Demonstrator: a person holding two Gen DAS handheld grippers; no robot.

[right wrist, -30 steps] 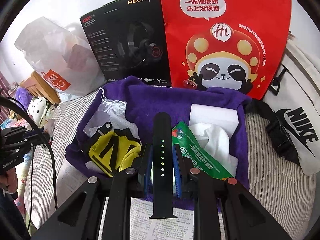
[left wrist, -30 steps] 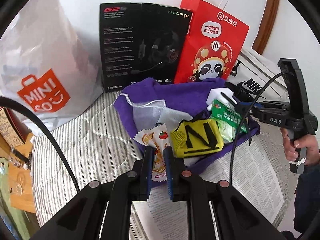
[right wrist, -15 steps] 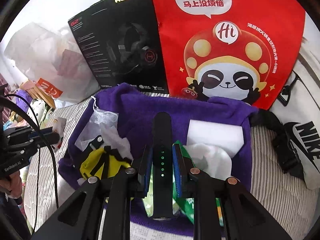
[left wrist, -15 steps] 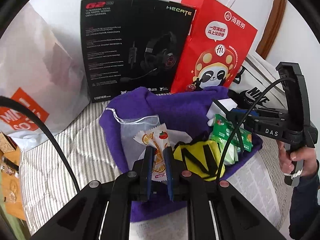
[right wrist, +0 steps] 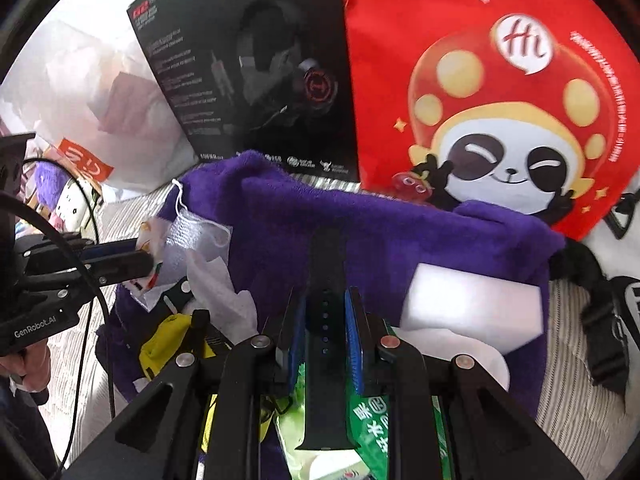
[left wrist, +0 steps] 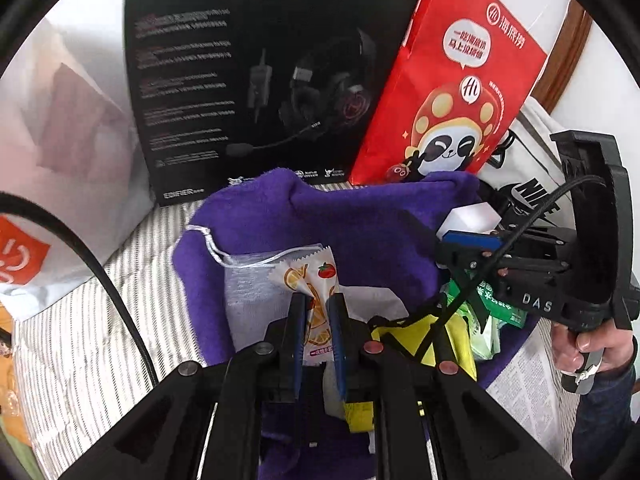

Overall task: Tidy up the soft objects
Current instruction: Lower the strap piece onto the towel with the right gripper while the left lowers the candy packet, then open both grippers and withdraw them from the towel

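A purple towel [left wrist: 352, 220] lies on the striped bed and carries soft things. My left gripper [left wrist: 318, 304] is shut on a white snack packet [left wrist: 310, 276] printed with oranges, held above the towel. My right gripper [right wrist: 326, 300] is shut on a black watch strap [right wrist: 326, 264], held over the towel [right wrist: 360, 224]. On the towel lie a sheer drawstring pouch [left wrist: 248, 280], a yellow and black item [left wrist: 424, 336], a green wipes pack [right wrist: 372, 412] and a white sponge block [right wrist: 472, 304]. The right gripper also shows in the left wrist view [left wrist: 464, 248].
A black headset box [left wrist: 260, 72] and a red panda paper bag [left wrist: 452, 92] stand against the wall behind the towel. A white plastic shopping bag [left wrist: 72, 152] stands at the left. A white Nike bag [right wrist: 624, 292] lies at the right. A newspaper [left wrist: 524, 384] lies under the towel's near right edge.
Both grippers have moved forward over the towel, toward the box and the red bag. Each still holds its item.
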